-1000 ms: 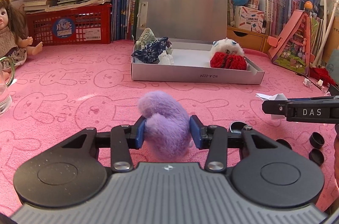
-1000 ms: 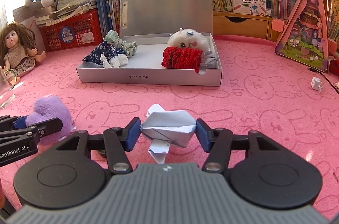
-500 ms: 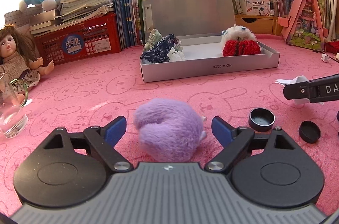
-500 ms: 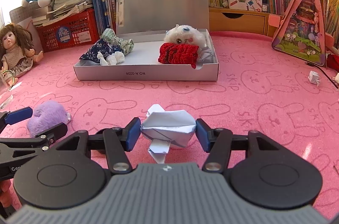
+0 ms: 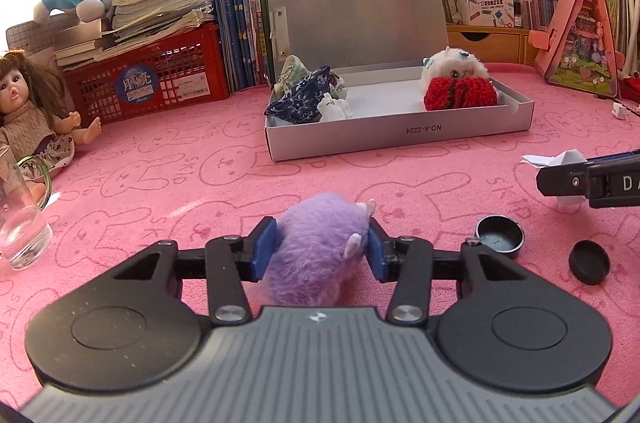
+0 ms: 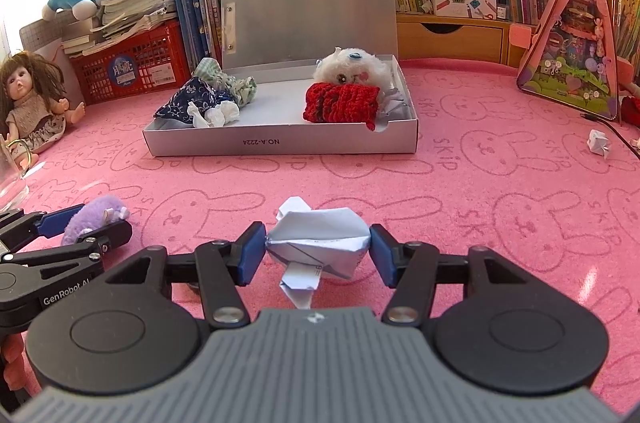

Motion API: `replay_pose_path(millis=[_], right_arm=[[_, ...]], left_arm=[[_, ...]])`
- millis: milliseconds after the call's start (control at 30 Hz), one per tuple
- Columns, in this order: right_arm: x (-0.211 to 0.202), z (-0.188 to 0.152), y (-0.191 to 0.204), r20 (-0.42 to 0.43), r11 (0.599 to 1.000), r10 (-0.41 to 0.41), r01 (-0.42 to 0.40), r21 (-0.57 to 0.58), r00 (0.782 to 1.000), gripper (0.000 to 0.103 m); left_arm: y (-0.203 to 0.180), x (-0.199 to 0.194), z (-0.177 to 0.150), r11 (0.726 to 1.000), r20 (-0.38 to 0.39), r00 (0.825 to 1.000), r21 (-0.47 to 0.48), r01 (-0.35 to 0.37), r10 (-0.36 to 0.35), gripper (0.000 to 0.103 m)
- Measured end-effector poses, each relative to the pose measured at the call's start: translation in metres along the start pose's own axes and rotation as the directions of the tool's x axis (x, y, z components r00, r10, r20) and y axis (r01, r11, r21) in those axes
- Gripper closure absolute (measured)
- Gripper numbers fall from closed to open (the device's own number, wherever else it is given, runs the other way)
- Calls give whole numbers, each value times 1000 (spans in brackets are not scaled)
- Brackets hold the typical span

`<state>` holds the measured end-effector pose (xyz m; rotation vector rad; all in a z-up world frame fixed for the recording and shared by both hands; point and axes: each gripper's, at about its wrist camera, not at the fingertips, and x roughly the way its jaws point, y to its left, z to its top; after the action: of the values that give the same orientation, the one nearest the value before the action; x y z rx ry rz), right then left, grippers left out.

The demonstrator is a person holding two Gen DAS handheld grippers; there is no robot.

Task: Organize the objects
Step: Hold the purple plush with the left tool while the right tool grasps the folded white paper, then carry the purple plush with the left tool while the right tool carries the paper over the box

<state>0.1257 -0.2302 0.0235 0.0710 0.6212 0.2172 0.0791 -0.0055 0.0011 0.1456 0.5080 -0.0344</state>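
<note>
Mid-pickup, by the look of it: both grippers loaded short of the box (image 5: 400,139), nothing yet carried over its front wall

Left gripper (image 5: 322,249) closing on the purple plush (image 5: 316,247), blue pads pressed into the fur on both flanks; plush low on the pink mat (image 5: 160,183), well in front of the box and toward its left end. Long axis running away from the camera toward the box, the end with the small pale ears and nose nearest the right-hand pad, pointing roughly boxward and a little right

Right gripper (image 6: 318,249) clamped on the folded paper (image 6: 318,243), pads against its two side points; paper just above the mat, in front of the box's middle. Long axis crosswise, parallel to the box's front wall, with a loose flap hanging down toward the camera

Next, probably: lift both clear of the mat, carry forward over the front wall, release in the bare middle of the box, between the blue cloth (image 6: 192,99) at its left end and the red knit (image 6: 340,103) at its right. Soft fur and thin paper likely to shift under a weak squeeze, so a firm hold before any lift
</note>
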Motion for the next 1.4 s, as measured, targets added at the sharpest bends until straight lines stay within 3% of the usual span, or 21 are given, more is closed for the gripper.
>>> replay_pose_path(millis=[167,233,300,467,533,867,1400], right_arm=[[-1,2,-1,9,1000,2,-2,12,1000,43],[-1,1,-1,8,1000,2,-2,10,1000,43],[0,0,-1,3,1000,2,-2,10,1000,43],[2,-2,-2,-8,1000,4,-4,27,1000,43],[2,-2,-2,-10,1000,6,-6,31,1000,43],[1,5,0,9,1000,11,-12,28,1000,43],[14,45,-3,59,999,21,-23,25,998,43]], left_arm=[[-2,1,3,1000,1,1000,-7,2,-2,52],[-3,2,0,1000,-7,1000,-7,-22,22,29],[-2,5,-3,999,-21,999,-27,-27,26,17],[2,14,-3,998,-72,997,-57,-9,5,18],[5,15,-3,997,-80,997,-81,15,-22,35],[1,10,7,996,-57,997,-79,38,-43,36],[-2,26,61,991,-6,995,-90,97,-98,36]])
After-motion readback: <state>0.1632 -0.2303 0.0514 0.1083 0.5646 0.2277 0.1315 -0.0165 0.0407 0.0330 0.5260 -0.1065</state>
